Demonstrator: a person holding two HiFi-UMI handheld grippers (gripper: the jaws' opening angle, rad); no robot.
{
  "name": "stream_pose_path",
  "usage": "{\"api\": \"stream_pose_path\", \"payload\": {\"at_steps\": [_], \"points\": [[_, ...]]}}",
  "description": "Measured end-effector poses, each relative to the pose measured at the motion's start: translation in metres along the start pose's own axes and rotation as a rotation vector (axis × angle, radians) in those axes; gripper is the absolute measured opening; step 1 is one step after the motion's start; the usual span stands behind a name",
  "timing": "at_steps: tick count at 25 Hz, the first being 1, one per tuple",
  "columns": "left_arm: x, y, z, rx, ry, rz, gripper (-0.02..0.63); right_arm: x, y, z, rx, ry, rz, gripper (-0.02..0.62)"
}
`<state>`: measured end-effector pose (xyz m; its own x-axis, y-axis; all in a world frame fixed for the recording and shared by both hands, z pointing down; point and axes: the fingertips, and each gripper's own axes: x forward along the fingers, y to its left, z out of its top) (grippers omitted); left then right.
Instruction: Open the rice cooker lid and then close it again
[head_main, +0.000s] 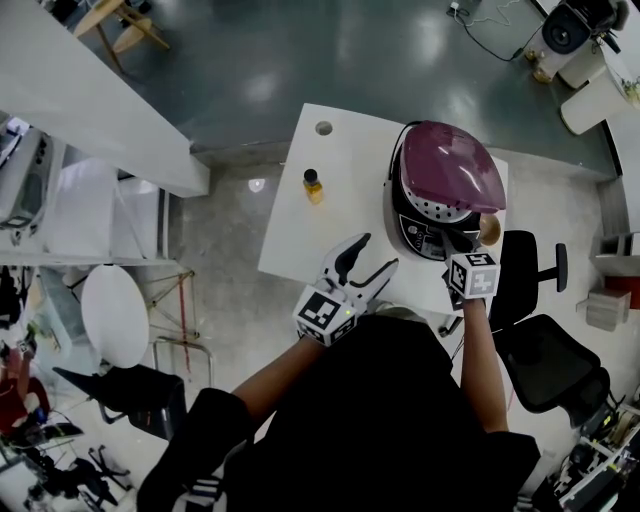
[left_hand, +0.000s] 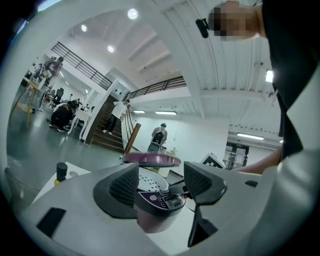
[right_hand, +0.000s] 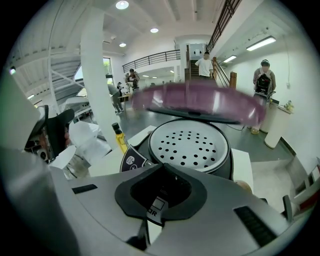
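We stand at a white tabletop (head_main: 300, 235) with the cooker (head_main: 412, 222) on its right end. Its purple lid (head_main: 450, 165) is tipped up and open, baring a perforated inner plate (right_hand: 189, 145). Our left gripper (head_main: 374, 254) is over the tabletop's near edge, jaws spread with nothing between them, aimed at the cooker. Our right gripper (head_main: 450, 242) has its jaws pressed together at the cooker's front rim, above the control panel (left_hand: 167, 200); we cannot tell if they touch. A small yellow bottle (head_main: 313, 185) stands left of the cooker.
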<state>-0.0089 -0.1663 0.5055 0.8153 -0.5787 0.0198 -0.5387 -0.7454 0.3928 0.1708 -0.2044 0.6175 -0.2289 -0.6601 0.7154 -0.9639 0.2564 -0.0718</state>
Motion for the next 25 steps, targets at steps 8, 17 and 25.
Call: {"api": "stream_pose_path", "payload": {"at_steps": [8, 17, 25], "points": [[-0.010, 0.002, 0.002, -0.005, -0.008, 0.015, 0.259, 0.003, -0.006, 0.001, -0.030, -0.013, -0.054, 0.000], [-0.018, -0.001, -0.006, -0.009, 0.013, 0.002, 0.259, 0.001, -0.004, 0.003, 0.022, -0.029, -0.072, 0.000], [-0.022, -0.004, -0.007, -0.023, 0.020, -0.009, 0.259, 0.001, -0.005, 0.007, 0.002, -0.028, -0.104, 0.000]]}}
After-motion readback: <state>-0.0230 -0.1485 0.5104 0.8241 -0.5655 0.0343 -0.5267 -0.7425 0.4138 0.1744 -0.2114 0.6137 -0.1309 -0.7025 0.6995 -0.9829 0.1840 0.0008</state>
